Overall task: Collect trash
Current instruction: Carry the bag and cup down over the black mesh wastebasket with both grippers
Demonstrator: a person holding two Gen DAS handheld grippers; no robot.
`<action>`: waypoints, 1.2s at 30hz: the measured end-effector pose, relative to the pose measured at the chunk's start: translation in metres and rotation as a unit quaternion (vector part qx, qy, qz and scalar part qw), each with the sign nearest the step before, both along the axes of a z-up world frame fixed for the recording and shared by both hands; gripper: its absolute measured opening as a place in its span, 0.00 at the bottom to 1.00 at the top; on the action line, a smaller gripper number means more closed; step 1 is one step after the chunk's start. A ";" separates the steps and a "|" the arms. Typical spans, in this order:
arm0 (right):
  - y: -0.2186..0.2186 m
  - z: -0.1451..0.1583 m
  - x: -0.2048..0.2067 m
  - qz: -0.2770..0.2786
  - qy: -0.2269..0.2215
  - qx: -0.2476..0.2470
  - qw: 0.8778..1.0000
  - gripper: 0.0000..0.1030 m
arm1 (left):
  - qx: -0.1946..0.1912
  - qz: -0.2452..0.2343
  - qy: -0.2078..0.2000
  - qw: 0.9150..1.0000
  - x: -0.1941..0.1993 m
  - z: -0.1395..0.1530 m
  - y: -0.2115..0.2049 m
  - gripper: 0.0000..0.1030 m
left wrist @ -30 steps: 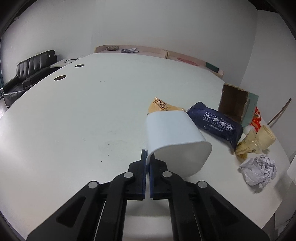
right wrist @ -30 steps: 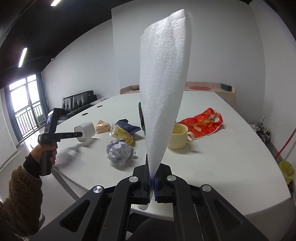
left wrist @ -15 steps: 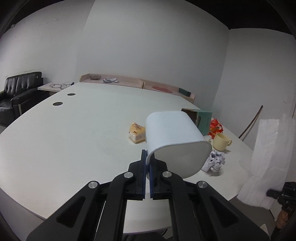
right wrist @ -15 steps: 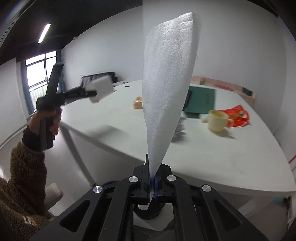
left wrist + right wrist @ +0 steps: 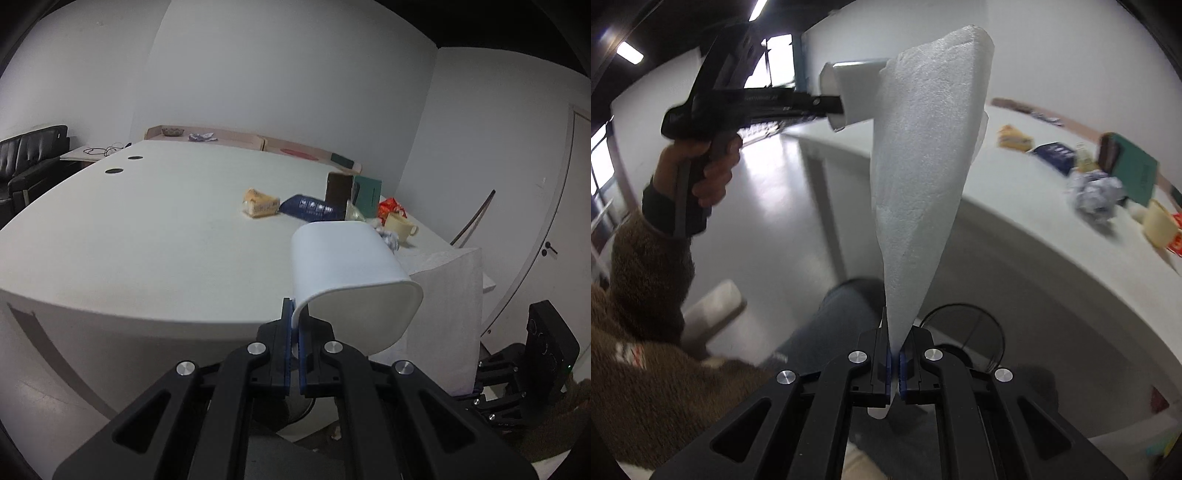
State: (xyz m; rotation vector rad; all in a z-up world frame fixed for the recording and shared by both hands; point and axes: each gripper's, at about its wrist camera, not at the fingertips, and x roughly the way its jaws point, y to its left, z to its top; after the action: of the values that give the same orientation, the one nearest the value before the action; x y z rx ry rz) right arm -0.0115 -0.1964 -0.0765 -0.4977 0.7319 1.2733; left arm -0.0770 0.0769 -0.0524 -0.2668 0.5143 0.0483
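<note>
The white bin is off the table, held in the air on its side, with its rim pinched between the pressed-together fingers of the left gripper. Its open mouth faces down toward the camera and its base points out over the table edge. In the right wrist view the same bin sticks out from the tip of the left gripper, which the person's left hand grips by the handle, a brown fuzzy sleeve covering the arm.

Just beside the bin, the foam sheet stands upright, its lower tip clamped between the closed fingers of the right gripper; from the left wrist it shows as a pale sheet right behind the bin, with the right gripper's black body below it. The sheet's upper edge overlaps the bin in both views; whether they touch I cannot tell.

Out on the white table lie the rest of the things: a yellow snack packet, a dark blue pouch, a brown box beside a green folder, a red wrapper, a cream mug and a crumpled paper ball. A black sofa stands by the far wall
</note>
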 end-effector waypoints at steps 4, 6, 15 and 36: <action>0.014 -0.026 -0.007 0.041 -0.007 -0.040 0.998 0.07 | 0.005 0.032 0.023 0.999 -0.036 -0.015 -0.001 0.03; 0.023 -0.041 -0.004 0.045 -0.008 -0.058 0.997 0.07 | 0.008 0.052 0.037 0.998 -0.051 -0.023 0.000 0.03; 0.067 -0.114 0.031 0.045 0.011 -0.129 0.990 0.07 | -0.014 0.101 0.107 0.989 -0.085 -0.079 0.014 0.03; 0.133 -0.231 0.175 -0.060 0.166 -0.228 0.958 0.07 | -0.199 0.046 0.335 0.920 0.113 -0.270 0.061 0.03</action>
State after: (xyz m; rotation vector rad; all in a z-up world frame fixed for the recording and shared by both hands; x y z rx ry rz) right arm 0.1630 -0.0629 -0.3076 -0.6059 1.3357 1.0832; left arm 0.0362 0.1380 -0.3222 -0.6832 1.1997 0.1285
